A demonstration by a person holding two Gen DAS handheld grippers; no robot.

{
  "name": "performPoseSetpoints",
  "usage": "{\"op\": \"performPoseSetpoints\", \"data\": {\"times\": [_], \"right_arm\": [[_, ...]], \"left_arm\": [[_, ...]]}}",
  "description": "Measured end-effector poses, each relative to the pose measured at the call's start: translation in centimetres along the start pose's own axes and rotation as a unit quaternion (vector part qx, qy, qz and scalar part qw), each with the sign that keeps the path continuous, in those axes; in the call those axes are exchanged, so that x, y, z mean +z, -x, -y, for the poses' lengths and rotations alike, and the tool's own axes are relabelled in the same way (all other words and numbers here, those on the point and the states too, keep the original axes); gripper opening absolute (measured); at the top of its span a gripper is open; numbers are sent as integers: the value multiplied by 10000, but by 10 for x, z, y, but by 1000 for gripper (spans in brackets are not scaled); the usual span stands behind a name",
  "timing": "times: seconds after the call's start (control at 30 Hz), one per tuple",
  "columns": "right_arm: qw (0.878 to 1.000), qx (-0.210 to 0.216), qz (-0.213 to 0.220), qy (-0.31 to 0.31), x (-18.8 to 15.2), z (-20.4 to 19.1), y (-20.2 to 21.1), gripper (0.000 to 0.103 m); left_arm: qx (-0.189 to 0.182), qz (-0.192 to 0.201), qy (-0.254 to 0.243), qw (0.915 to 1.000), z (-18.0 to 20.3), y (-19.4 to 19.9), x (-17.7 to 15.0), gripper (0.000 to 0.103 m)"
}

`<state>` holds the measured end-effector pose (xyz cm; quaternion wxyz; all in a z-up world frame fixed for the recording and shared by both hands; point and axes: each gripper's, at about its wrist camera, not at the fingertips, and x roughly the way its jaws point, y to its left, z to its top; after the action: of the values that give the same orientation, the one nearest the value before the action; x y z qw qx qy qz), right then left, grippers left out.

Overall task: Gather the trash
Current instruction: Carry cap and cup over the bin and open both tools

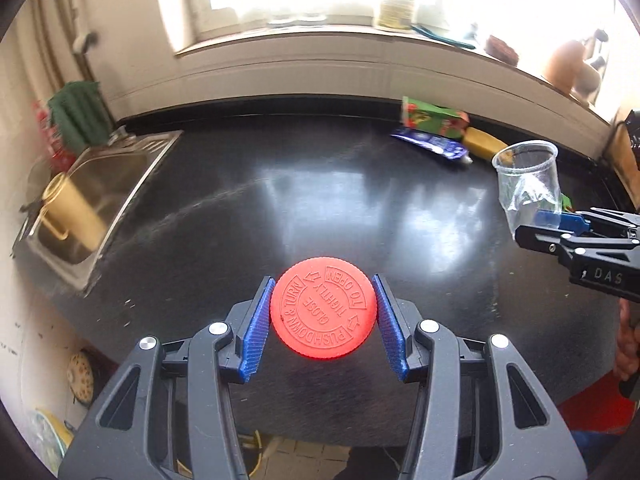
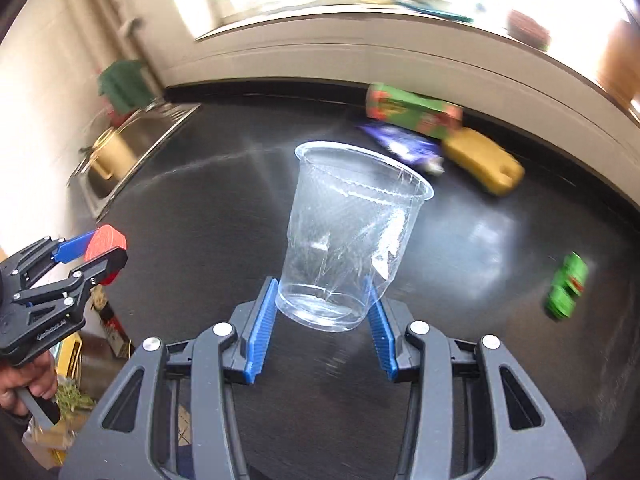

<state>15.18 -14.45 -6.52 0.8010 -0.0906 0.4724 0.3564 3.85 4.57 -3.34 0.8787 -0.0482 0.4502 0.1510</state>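
Observation:
My left gripper (image 1: 323, 312) is shut on a red screw cap (image 1: 323, 307) with raised lettering, held above the black counter (image 1: 280, 208); it also shows in the right wrist view (image 2: 105, 245). My right gripper (image 2: 322, 300) is shut on the base of a clear plastic cup (image 2: 352, 224), held upright above the counter; the cup also shows in the left wrist view (image 1: 527, 184). At the back of the counter lie a green-red carton (image 2: 416, 114), a purple-blue wrapper (image 2: 404, 146) and a yellow sponge-like block (image 2: 484, 166). A crushed green can (image 2: 566, 286) lies at the right.
A steel sink (image 1: 104, 184) with a brass pot (image 1: 74, 212) sits at the counter's left end. A windowsill (image 1: 360, 40) with several items runs behind the counter. Floor clutter shows below the counter's near edge (image 2: 68, 360).

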Motion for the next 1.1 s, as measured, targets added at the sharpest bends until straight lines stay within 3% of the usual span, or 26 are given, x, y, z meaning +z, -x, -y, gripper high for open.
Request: {"op": "performPoseSetpoints", "data": {"times": [0.3, 0.5, 0.67, 0.8, 0.97, 1.1], "right_arm": [[9891, 972, -215, 1082, 17, -122, -2, 44], [9678, 1731, -539, 1745, 14, -202, -20, 44], [9412, 2195, -887, 2412, -14, -266, -51, 44], [9189, 2436, -1200, 2861, -41, -310, -66, 44], [8912, 2603, -1592, 3357, -75, -362, -102, 44], [8785, 2515, -1791, 3646, -99, -389, -132, 44]], "left_arm": [[646, 60, 794, 9947, -75, 24, -41, 48], [1242, -122, 1464, 9813, -121, 41, -84, 48], [1610, -294, 1945, 9672, -154, 39, -133, 48], [1552, -489, 2747, 9477, -186, 40, -184, 48], [1521, -568, 2894, 9434, -206, 32, -228, 49], [1418, -609, 3016, 9409, -225, 6, -267, 49]]}}
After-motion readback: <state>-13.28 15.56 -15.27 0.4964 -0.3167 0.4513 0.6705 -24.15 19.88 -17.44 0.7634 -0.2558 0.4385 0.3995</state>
